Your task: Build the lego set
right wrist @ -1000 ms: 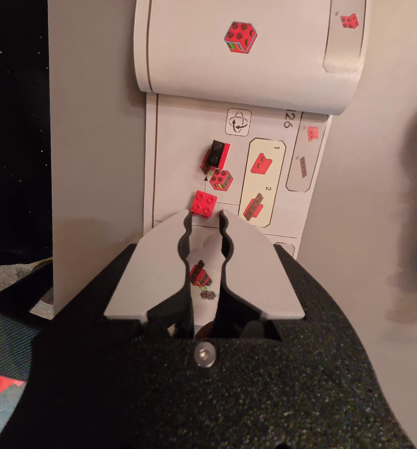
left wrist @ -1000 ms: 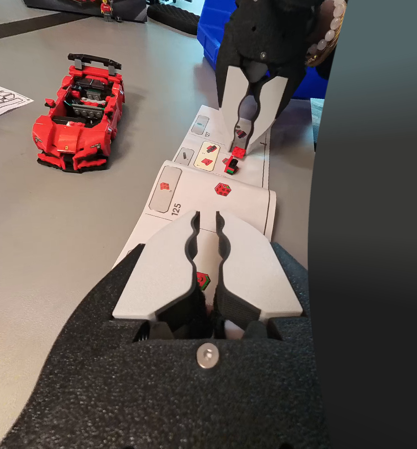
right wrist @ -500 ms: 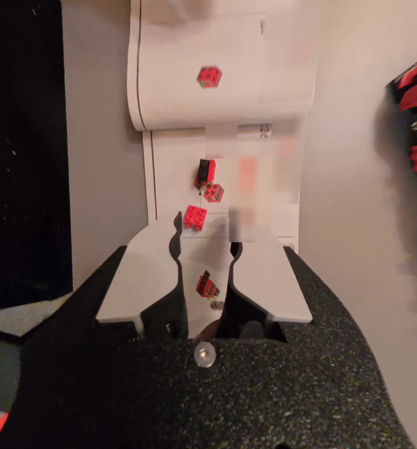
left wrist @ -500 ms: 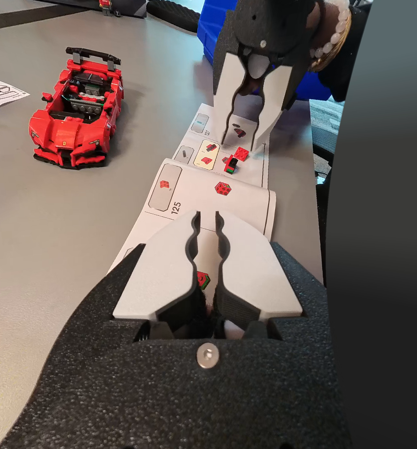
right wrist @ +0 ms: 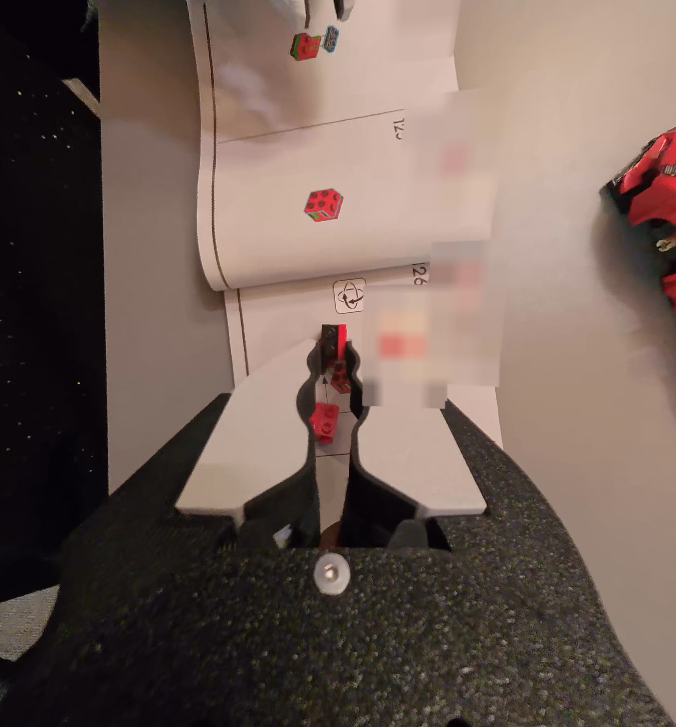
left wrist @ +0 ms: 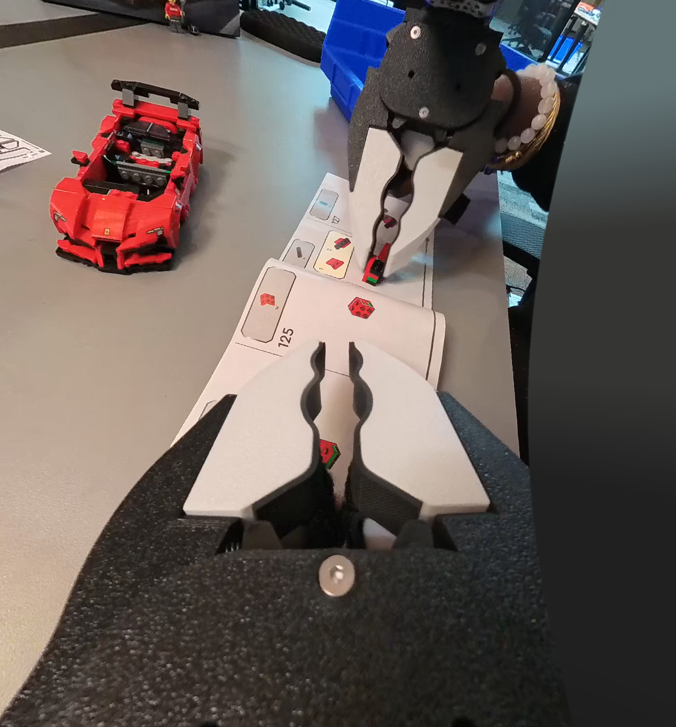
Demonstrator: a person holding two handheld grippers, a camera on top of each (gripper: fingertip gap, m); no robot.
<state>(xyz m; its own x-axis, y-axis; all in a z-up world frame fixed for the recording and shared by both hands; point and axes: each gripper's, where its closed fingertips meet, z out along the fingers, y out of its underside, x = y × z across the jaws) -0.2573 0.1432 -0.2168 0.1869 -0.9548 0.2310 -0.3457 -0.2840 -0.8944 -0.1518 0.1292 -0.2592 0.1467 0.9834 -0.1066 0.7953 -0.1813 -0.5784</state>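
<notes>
The right claw has come down onto the instruction booklet since a moment ago, when it hovered higher with the pieces lying ahead of its tips. Now its narrow jaws straddle them. The small red brick sits between the fingers, against the left one, and the red-and-black piece lies at the tips. Whether the jaws actually pinch either piece, I cannot tell. I judge a pickup is about to happen, so the two parts can be joined as the page pictures.

The left claw hangs slightly parted and empty over the near end of the booklet.

Only the left wrist view shows the whole red car waiting on the grey counter, well apart from the booklet. The right wrist view alone shows the brick's place inside the jaws.
</notes>
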